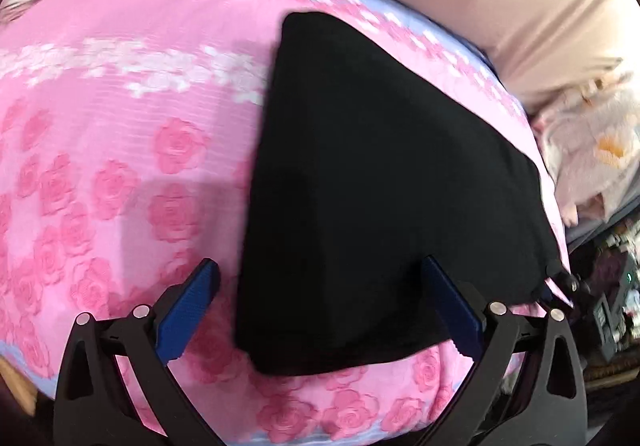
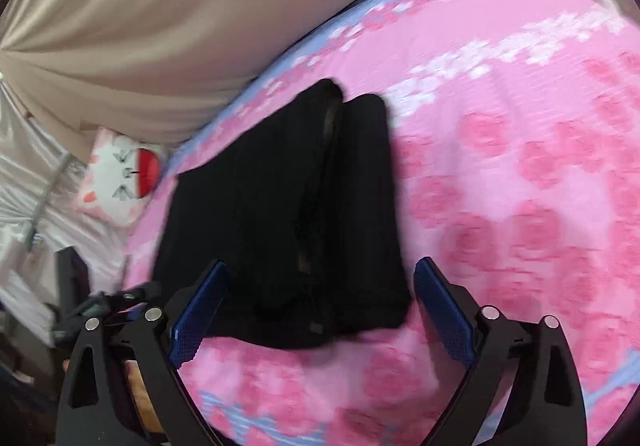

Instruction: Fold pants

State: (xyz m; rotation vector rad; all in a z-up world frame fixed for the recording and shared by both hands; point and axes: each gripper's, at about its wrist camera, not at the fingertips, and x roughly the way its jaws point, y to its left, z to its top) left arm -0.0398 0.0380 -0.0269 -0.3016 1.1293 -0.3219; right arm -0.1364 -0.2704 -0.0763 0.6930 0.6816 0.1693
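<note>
Black pants lie flat on a pink rose-patterned bed cover. In the left wrist view they look like one folded slab. My left gripper is open, its blue pads either side of the near end, above it. In the right wrist view the pants show two legs side by side with a seam between them. My right gripper is open above their near end, holding nothing. The other gripper shows at the pants' far corner in each view.
A beige curtain hangs behind the bed. A white cat cushion with a red patch lies at the bed's edge. A pale plush blanket and dark clutter sit beside the bed.
</note>
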